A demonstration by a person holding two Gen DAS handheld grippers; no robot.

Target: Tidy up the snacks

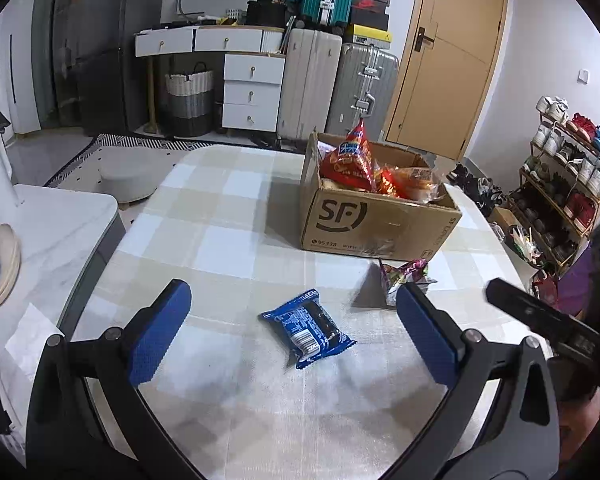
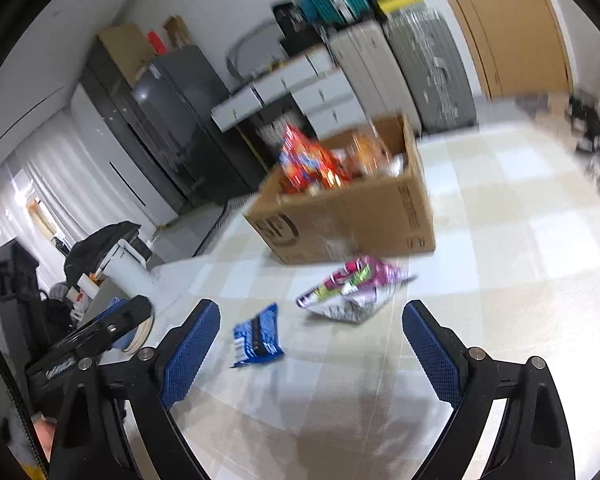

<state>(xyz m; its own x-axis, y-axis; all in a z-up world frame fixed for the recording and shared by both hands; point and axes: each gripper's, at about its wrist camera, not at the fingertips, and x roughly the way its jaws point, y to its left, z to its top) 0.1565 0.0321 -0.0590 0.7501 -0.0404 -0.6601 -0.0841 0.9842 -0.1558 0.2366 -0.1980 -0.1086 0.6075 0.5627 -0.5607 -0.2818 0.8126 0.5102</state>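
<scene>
A blue snack packet (image 1: 309, 329) lies on the checked tablecloth (image 1: 204, 232), between the fingers of my open, empty left gripper (image 1: 292, 324). A pink and green snack bag (image 1: 402, 280) lies beyond its right finger, in front of the cardboard box (image 1: 376, 220), which holds red and orange snack bags (image 1: 350, 160). In the blurred right wrist view my right gripper (image 2: 312, 336) is open and empty above the table. The blue packet (image 2: 256, 336) lies by its left finger. The pink bag (image 2: 352, 288) lies ahead, in front of the box (image 2: 352, 216).
A white side table (image 1: 60, 232) with a bowl stands left of the table. Suitcases (image 1: 332, 84), white drawers (image 1: 252, 92) and a wooden door (image 1: 448, 52) are behind. A shoe rack (image 1: 568, 176) stands at the right. The right gripper's body (image 1: 548, 324) shows at the lower right.
</scene>
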